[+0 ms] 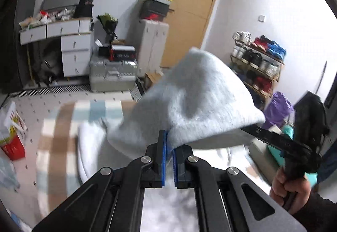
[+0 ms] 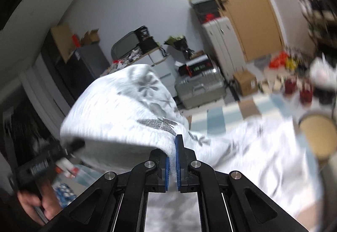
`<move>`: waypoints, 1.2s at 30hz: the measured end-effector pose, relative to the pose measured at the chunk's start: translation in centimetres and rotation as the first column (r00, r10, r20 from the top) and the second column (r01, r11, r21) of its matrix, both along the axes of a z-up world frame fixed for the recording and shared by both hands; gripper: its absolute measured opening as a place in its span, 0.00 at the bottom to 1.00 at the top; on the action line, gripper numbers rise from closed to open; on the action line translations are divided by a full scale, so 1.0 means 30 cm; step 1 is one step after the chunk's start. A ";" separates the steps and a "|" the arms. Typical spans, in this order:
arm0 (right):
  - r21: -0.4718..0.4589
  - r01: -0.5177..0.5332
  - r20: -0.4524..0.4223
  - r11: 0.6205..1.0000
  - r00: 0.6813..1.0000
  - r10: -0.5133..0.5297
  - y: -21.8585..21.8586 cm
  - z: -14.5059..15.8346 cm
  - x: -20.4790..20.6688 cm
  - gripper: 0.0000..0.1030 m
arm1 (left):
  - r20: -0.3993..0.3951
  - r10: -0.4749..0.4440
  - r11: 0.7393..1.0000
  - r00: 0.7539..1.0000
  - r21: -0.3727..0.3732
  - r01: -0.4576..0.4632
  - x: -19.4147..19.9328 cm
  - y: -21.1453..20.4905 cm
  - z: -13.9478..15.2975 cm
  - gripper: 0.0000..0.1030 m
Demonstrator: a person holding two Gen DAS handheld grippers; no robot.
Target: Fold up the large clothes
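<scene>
The left claw (image 1: 169, 143) is clenched on a fold of the pale fuzzy garment (image 1: 189, 101). The right claw (image 2: 175, 147) is clenched on another part of it, where grey flower shapes show. Both pinch the cloth and hold it up in the air, and the rest hangs down onto the checked blanket (image 1: 63, 118) below. The garment looks soft, thick and floppy, and probably light. It will likely sag and bunch. Edges and corners seem the best places to hold, pulled apart so it hangs flat.
</scene>
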State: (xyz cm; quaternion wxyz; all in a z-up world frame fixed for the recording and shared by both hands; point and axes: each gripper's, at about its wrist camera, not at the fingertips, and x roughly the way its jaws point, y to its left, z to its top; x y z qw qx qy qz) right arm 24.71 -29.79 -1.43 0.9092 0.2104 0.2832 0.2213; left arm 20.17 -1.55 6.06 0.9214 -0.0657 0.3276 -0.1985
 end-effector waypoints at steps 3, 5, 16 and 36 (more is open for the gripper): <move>0.074 0.036 -0.085 0.997 0.996 -0.029 -0.045 -0.101 -0.063 0.05 | -0.060 -0.024 0.999 0.998 -0.046 0.021 -0.050 -0.030 -0.096 0.00; 0.093 0.061 -0.134 0.994 0.990 -0.049 -0.069 -0.170 -0.105 0.05 | -0.104 -0.029 0.996 0.994 -0.091 0.020 -0.065 -0.033 -0.154 0.00; -0.059 0.104 -0.419 0.993 0.900 -0.120 -0.076 -0.423 -0.212 0.13 | -0.311 -0.002 0.996 0.950 -0.087 -0.026 0.037 -0.024 -0.384 0.00; -0.013 -0.078 -0.305 0.997 0.950 0.070 0.184 -0.203 -0.125 0.69 | -0.304 -0.068 0.996 0.950 -0.070 0.048 -0.026 -0.035 -0.327 0.70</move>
